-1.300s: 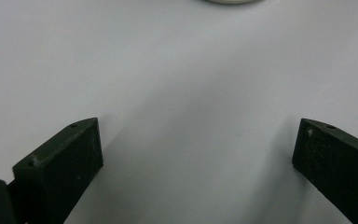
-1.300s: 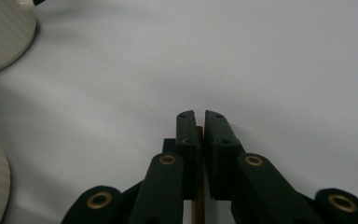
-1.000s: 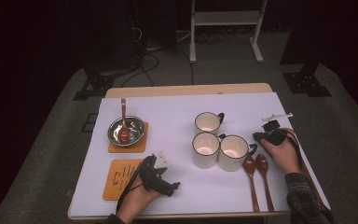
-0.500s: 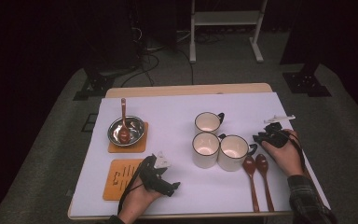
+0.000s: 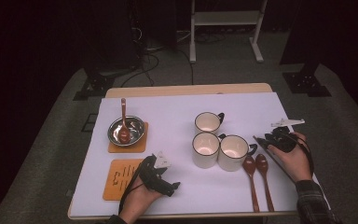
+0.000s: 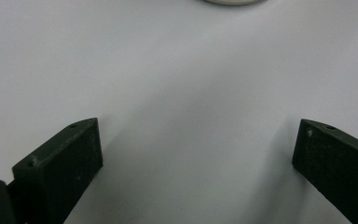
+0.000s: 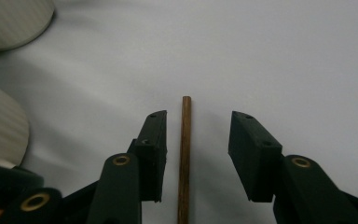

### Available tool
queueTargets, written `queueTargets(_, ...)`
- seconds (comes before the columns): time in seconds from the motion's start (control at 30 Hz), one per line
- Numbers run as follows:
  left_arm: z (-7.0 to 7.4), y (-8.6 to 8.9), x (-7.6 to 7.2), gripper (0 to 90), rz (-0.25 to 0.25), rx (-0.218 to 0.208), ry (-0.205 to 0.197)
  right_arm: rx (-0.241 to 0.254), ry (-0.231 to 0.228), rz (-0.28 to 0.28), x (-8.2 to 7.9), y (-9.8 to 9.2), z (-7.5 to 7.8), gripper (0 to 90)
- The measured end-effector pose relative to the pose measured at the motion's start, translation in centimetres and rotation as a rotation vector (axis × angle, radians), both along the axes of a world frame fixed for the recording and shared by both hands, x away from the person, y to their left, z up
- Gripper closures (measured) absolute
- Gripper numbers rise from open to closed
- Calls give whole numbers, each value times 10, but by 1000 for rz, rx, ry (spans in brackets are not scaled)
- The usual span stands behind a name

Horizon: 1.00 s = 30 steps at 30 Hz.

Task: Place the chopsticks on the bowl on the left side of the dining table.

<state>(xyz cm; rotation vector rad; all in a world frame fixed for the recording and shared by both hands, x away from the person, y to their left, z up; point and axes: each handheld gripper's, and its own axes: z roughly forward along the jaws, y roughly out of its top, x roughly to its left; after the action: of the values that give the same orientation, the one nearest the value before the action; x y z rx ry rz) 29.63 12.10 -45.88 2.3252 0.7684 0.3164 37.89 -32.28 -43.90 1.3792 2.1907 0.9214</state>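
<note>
A thin wooden stick [image 7: 185, 154] lies on the white table [image 5: 168, 112] between the right gripper's [image 7: 198, 154] jaws, which have just been opening and do not press it. In the high view, that gripper [image 5: 261, 140] sits beside two wooden spoons [image 5: 256, 179] and three mugs [image 5: 216, 140]. The left gripper [image 6: 196, 168] rests with jaws wide apart over bare table.

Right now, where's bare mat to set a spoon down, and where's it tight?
Free: the white mat strip behind the steel bowl and three cups, and the gap between bowl and cups. Tight: the right side, where two wooden spoons lie beside the cups by the right gripper.
</note>
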Motion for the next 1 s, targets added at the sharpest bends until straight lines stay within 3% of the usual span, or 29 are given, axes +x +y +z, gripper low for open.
queueTargets(1.0,0,0,0,5,2,-2,1,26,-32,-27,-40,-26,4,517)
